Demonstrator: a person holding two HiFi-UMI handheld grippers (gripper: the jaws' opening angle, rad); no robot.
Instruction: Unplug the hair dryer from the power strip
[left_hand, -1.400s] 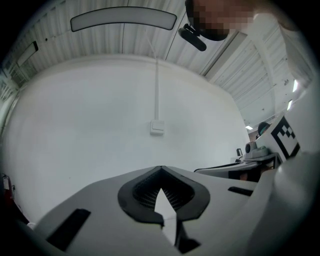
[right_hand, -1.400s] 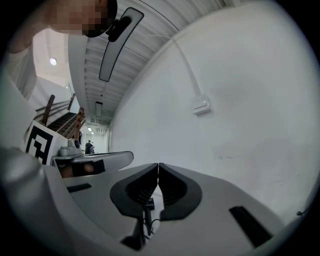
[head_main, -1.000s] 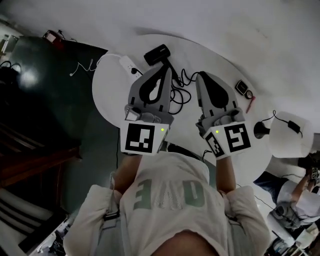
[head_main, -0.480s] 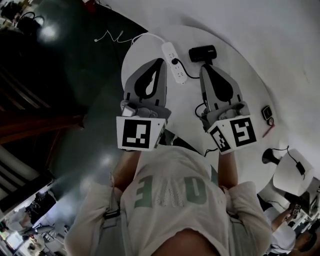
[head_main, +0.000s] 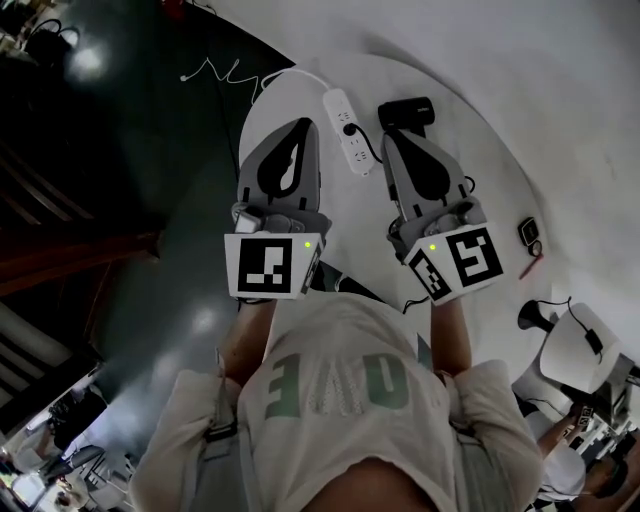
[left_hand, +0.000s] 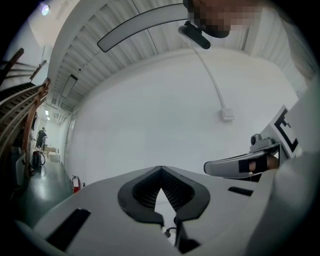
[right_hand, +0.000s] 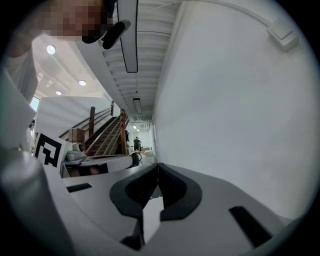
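Note:
A white power strip (head_main: 346, 128) lies on the round white table (head_main: 470, 150) with a black plug (head_main: 349, 129) in it. The black hair dryer (head_main: 405, 112) lies just right of the strip, and its cord runs under my right gripper. My left gripper (head_main: 304, 127) hovers left of the strip and my right gripper (head_main: 390, 140) right of it, just short of the dryer. Both are shut and empty. In the left gripper view the left gripper (left_hand: 161, 169) points level at a white wall. The right gripper (right_hand: 157, 166) in its own view also faces the wall.
A small dark device (head_main: 528, 232) with a red item lies at the table's right edge. A second white table (head_main: 585, 350) carrying a black object stands at the lower right. Dark green floor (head_main: 150, 200) lies left, with a thin white cable (head_main: 215, 70) on it.
Both grippers have swung left over the table. The power strip, earlier left of the left gripper, now lies between the two. The jaws stayed shut.

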